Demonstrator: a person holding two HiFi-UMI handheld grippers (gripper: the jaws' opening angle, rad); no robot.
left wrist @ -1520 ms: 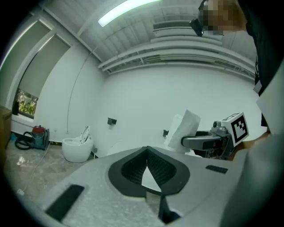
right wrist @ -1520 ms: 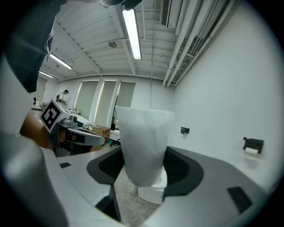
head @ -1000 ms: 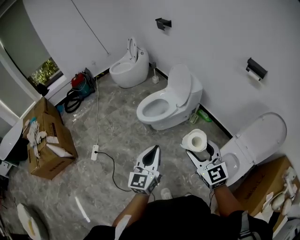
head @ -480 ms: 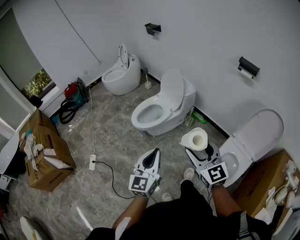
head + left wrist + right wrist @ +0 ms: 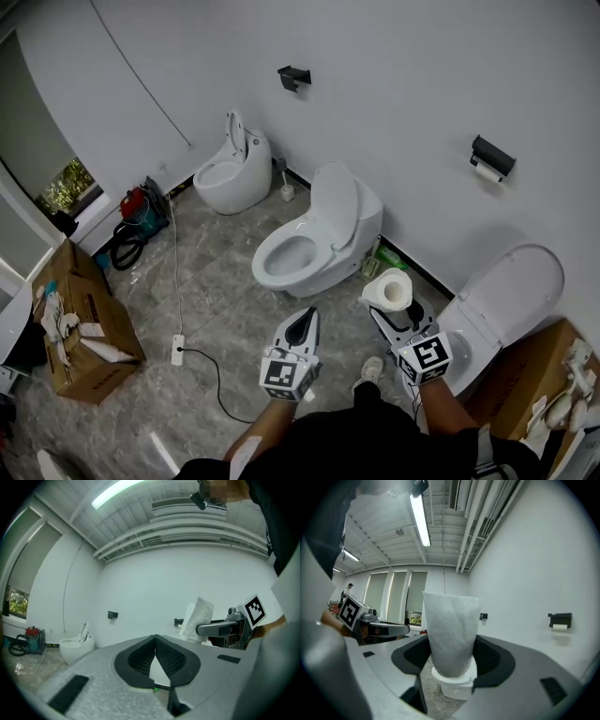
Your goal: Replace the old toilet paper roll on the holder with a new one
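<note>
My right gripper [image 5: 395, 307] is clamped on the new toilet paper roll [image 5: 389, 290], upright, well below the wall holder [image 5: 491, 156]. My left gripper [image 5: 304, 319]: jaws together, empty, farther left of holder.

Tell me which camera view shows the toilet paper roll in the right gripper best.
The right gripper view. The toilet paper roll fills its centre, upright between the jaws of the right gripper. The head view shows it small, from above, with its hollow core. The left gripper view shows only its side, at the right.
</note>
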